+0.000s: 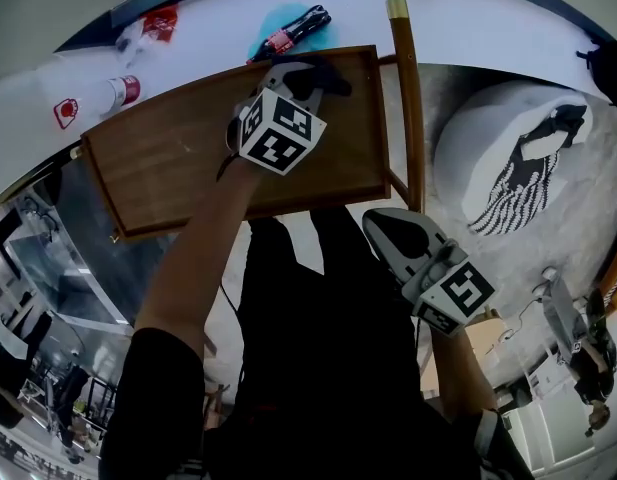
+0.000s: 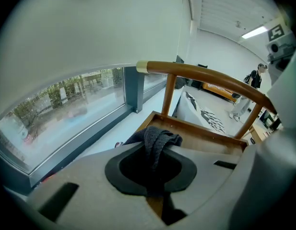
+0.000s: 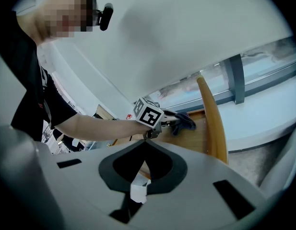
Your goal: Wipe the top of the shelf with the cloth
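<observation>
The brown wooden shelf top (image 1: 178,163) has a raised rim and lies across the upper middle of the head view. My left gripper (image 1: 313,76) is over its far right corner, shut on a dark grey cloth (image 1: 328,78) that rests on the wood. In the left gripper view the cloth (image 2: 157,139) bunches up between the jaws above the shelf top (image 2: 205,134). My right gripper (image 1: 386,222) hangs off the shelf's near right edge, shut on nothing. The right gripper view shows the left gripper (image 3: 175,120) and the cloth (image 3: 187,121) on the shelf.
A curved wooden rail (image 1: 408,98) rises at the shelf's right side. Beyond it lies a white cushion (image 1: 488,138) with a black pattern. On the white ledge behind the shelf are a red-labelled bottle (image 1: 116,93) and a dark bottle (image 1: 293,30). A window (image 2: 66,111) runs along the ledge.
</observation>
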### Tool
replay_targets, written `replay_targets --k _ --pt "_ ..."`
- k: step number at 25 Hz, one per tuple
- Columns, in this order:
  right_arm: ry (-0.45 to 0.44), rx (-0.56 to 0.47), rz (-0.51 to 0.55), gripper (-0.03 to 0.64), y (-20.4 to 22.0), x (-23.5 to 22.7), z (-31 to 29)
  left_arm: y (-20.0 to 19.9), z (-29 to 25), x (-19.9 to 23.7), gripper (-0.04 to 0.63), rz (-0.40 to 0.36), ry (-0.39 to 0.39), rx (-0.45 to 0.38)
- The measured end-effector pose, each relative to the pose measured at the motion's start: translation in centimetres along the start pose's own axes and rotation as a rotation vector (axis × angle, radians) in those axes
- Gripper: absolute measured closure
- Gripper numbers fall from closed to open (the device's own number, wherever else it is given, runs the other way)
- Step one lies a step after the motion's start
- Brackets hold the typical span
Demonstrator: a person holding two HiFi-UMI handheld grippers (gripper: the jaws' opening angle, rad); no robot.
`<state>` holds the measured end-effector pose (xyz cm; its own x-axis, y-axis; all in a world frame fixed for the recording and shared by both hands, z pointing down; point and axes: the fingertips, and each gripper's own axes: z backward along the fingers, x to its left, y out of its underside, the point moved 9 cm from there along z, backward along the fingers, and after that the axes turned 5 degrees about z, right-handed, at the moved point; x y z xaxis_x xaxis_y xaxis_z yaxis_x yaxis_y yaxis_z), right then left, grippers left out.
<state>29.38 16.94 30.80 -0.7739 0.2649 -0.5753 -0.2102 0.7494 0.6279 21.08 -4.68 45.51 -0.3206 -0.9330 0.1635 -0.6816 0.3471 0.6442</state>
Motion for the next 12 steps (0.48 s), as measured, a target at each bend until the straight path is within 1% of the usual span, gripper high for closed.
replay_targets --k 6,12 --pt "0.013 -0.004 -0.012 0.612 0.3 -0.2 0.7 -1.3 -1.5 -1.4 0.554 -0.026 0.03 -0.015" --pt "0.029 -0.028 0.001 0.612 0.3 -0.6 1.5 -2.2 -2.5 -2.5 0.554 -0.043 0.065 -0.025"
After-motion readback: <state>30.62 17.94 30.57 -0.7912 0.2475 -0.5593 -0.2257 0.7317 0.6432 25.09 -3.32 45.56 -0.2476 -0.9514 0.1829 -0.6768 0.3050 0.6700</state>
